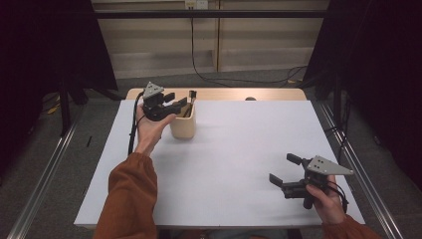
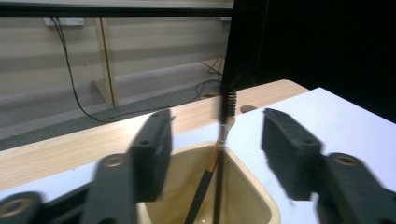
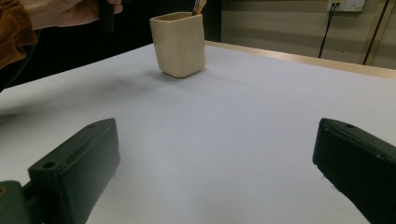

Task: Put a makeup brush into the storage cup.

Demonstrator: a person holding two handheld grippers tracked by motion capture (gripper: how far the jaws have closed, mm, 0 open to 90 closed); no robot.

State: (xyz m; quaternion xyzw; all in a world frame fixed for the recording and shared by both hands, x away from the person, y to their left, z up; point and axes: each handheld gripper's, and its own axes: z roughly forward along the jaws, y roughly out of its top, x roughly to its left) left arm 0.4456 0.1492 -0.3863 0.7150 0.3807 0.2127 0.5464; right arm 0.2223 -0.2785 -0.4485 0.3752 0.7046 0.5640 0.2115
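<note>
The left claw point(image 1: 180, 103) hovers over the rim of a cream cup point(image 1: 183, 124) that stands near the far left corner of the white surface point(image 1: 239, 149), with the left hand point(image 1: 149, 122) gripping it from below. Its jaws stand spread apart, and in the left gripper view they flank a thin brush point(image 2: 219, 144) without touching it, so nothing is pinched. The brush stands inside the cup point(image 2: 252, 205), leaning against the inner wall, its black bristled tip sticking up above the rim between the two jaws; a second dark stem lies beside it in the cup (what it is cannot be made out). The right claw point(image 1: 282, 169) is held in the right hand point(image 1: 326, 199) low over the near right part of the surface, well apart from the cup, and its jaws are spread wide with only bare surface between them. From the right gripper view the cup point(image 3: 179, 44) sits upright across the surface point(image 3: 224, 121), with the tip of the brush point(image 3: 199, 6) just showing above its rim and the left hand point(image 3: 70, 11) close by it.
</note>
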